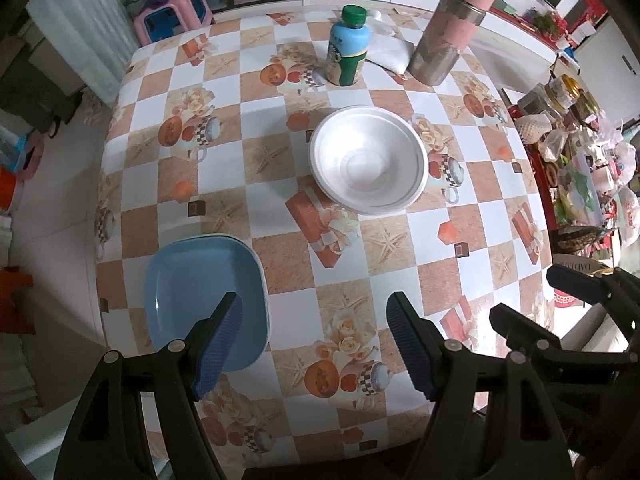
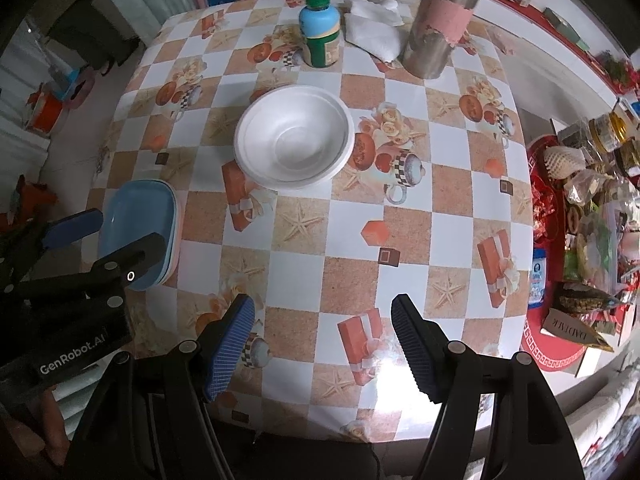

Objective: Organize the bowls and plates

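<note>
A stack of white bowls [image 1: 368,160] [image 2: 294,142] stands near the middle of the checked table. A stack of blue square plates [image 1: 204,292] [image 2: 138,224] lies by the table's left edge. My left gripper [image 1: 316,340] [image 2: 108,236] hangs high above the table, open and empty, its left pad over the plates' near corner. My right gripper [image 2: 324,340] [image 1: 536,300] hovers open to the right of it, over bare tablecloth, nothing between its fingers.
At the far side stand a green-capped bottle [image 1: 348,46] [image 2: 320,32], a pink and steel flask [image 1: 452,28] [image 2: 440,20] and a white cloth [image 2: 372,28]. A cluttered side table [image 2: 592,208] is on the right. Stools [image 1: 172,12] stand beyond the table.
</note>
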Demonstrator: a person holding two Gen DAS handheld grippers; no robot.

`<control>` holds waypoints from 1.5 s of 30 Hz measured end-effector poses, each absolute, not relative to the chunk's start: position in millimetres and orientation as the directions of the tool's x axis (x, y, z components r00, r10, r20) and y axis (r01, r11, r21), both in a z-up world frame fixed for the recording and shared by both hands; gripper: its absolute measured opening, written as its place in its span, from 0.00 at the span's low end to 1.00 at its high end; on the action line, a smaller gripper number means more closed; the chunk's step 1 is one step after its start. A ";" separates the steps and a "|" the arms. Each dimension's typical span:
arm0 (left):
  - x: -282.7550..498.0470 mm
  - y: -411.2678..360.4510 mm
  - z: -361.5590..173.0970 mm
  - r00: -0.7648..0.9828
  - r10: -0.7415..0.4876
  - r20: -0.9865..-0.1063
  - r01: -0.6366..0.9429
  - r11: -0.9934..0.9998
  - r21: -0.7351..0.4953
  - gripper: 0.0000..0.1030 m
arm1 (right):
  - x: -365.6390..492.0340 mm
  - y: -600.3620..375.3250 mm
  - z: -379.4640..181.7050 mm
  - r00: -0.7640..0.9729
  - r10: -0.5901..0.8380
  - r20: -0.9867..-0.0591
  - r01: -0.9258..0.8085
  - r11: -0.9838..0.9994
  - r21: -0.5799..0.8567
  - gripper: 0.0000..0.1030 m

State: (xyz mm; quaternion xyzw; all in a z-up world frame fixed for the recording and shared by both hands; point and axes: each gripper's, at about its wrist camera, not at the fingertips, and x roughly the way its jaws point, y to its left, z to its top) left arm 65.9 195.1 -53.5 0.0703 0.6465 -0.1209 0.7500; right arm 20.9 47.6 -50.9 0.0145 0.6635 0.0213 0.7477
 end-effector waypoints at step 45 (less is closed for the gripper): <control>65.1 200.8 -62.8 0.110 -0.095 -0.989 0.247 0.967 -0.065 0.76 | 18.7 48.2 -58.3 0.096 0.050 -0.994 0.001 0.999 0.050 0.70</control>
